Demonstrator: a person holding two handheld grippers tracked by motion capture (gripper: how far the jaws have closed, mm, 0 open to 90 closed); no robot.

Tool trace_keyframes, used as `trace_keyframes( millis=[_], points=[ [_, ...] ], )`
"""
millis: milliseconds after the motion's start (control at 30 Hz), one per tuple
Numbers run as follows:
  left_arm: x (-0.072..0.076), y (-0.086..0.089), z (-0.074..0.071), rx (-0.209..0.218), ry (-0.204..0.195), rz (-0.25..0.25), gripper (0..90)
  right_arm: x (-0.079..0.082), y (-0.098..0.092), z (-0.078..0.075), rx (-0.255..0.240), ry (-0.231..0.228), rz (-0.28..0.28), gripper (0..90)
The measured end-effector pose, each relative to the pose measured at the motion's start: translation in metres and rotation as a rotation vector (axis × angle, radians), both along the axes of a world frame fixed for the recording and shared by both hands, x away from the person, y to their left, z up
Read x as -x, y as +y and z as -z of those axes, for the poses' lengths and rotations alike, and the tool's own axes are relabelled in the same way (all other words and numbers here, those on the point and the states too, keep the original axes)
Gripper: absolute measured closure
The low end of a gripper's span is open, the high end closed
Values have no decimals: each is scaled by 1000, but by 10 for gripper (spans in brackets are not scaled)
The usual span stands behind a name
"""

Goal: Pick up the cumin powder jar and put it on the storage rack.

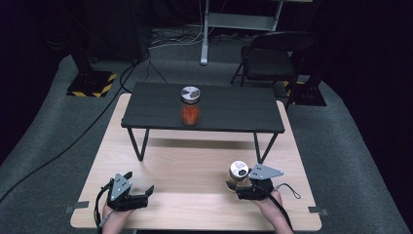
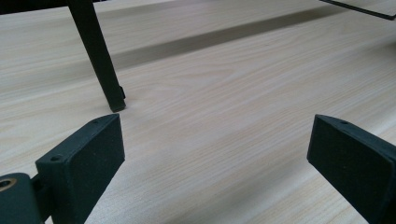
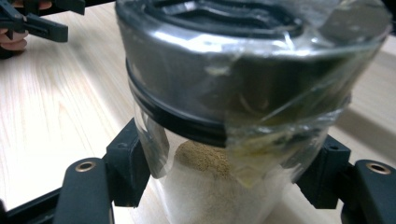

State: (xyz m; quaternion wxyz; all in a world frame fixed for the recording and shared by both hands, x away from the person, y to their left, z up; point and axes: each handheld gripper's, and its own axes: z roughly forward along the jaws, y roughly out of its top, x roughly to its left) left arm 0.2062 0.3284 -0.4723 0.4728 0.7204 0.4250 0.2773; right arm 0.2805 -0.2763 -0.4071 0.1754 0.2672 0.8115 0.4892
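While wooden table [image 1: 195,170] carries dark riser shelf [image 1: 204,109] at 12 o'clock with red-filled jar [image 1: 190,106], right gripper [image 1: 243,187] at 4 o'clock has jaws clamped on powder jar [image 1: 238,176]. Glass: rigid, slick, breakable, moderately heavy; grip body below taped lid. Left gripper [image 1: 139,187] at 7 o'clock: jaws wide, empty.

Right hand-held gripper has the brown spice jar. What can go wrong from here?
1. The right hand-held gripper clamps the brown-powder jar just under its lid, over loose clear wrap; the wrap might let the jar slip or twist.
2. If it goes onto the black shelf, the orange jar already there might get knocked.
3. The shelf edge and its legs stand between; a low approach could clip them.
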Motion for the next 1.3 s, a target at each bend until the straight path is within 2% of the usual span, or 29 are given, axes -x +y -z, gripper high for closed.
trace_keyframes(
  millis=[367,733,1000,1200,1300],
  points=[
    [0,0,0,1,1,1,39,-1,-4,-31,-16,-24,11,301],
    [0,0,0,-1,1,0,39,0,-15,-73,-24,-84,30,301],
    [0,0,0,-2,3,1,39,-3,-17,-103,-43,-109,67,301],
    [0,0,0,-1,2,1,39,-8,-18,-119,-74,-113,104,301],
    [-1,0,0,-2,3,1,39,-12,-16,-127,-73,-116,122,300]
  ],
)
